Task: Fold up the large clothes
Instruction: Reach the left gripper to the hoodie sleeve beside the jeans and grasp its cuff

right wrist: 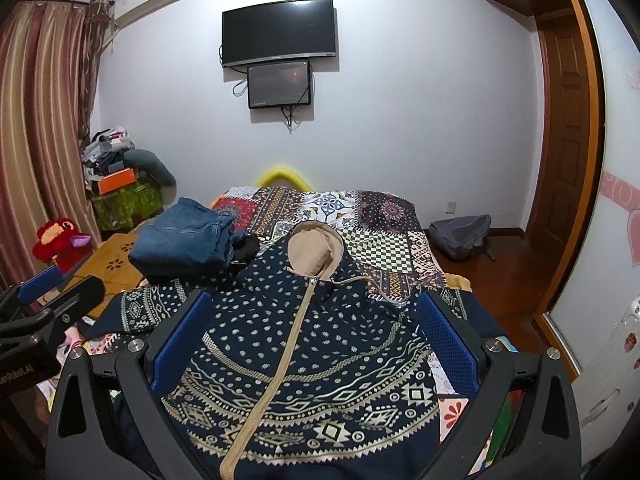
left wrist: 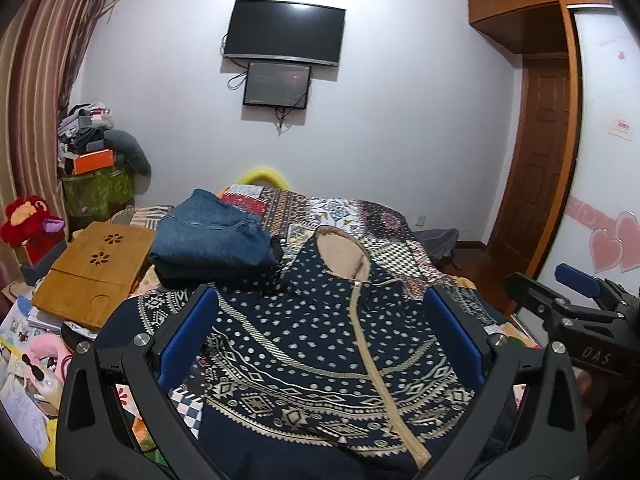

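A navy hooded zip jacket with beige patterns lies spread face up on the patchwork bed cover, its tan-lined hood pointing away from me. It also shows in the right wrist view. My left gripper is open and empty above the jacket's chest. My right gripper is open and empty above the same jacket, and its fingers show at the right of the left wrist view. The left gripper's fingers show at the left edge of the right wrist view.
Folded blue jeans lie on dark folded clothes at the bed's left. A bamboo lap tray and a red plush toy lie further left. A backpack sits on the floor at right. A TV hangs on the far wall.
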`<action>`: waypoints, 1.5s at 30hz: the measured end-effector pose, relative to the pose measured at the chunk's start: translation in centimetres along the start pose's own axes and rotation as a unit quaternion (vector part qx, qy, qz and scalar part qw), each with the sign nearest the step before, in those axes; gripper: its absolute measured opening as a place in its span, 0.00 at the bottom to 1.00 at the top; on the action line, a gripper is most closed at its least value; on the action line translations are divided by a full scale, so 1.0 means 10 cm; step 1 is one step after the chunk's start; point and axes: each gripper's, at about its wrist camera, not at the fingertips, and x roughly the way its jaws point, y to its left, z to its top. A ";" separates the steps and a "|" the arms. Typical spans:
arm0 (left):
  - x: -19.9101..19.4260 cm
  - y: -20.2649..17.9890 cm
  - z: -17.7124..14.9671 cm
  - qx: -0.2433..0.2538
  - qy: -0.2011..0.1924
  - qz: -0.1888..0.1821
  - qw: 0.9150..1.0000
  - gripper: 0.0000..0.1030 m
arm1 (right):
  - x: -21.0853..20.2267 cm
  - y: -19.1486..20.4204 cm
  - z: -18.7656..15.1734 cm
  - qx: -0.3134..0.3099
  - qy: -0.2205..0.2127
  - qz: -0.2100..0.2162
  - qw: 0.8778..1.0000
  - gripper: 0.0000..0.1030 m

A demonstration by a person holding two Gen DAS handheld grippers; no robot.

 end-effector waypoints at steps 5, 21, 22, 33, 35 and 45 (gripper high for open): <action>0.16 0.24 0.07 -0.008 0.003 0.024 1.000 1.00 | 0.21 0.01 0.08 -0.007 0.009 -0.009 1.000 0.98; 1.07 1.97 -0.13 -0.088 0.096 0.199 0.971 1.00 | 1.10 0.02 0.02 -0.036 0.094 -0.041 0.994 0.98; 1.13 2.10 -0.19 -0.102 0.107 0.202 0.968 1.00 | 1.15 0.02 0.00 -0.036 0.102 -0.041 0.993 0.98; 1.40 3.36 -0.91 -0.275 0.182 0.185 0.926 1.00 | 1.49 0.08 -0.09 -0.039 0.152 -0.046 0.987 0.98; 1.38 3.59 -1.06 -0.324 0.193 0.175 0.909 1.00 | 1.54 0.11 -0.11 -0.043 0.159 -0.048 0.985 0.98; 1.44 4.16 -1.67 -0.491 0.209 0.071 0.843 0.99 | 1.69 0.25 -0.17 -0.060 0.178 -0.052 0.981 0.98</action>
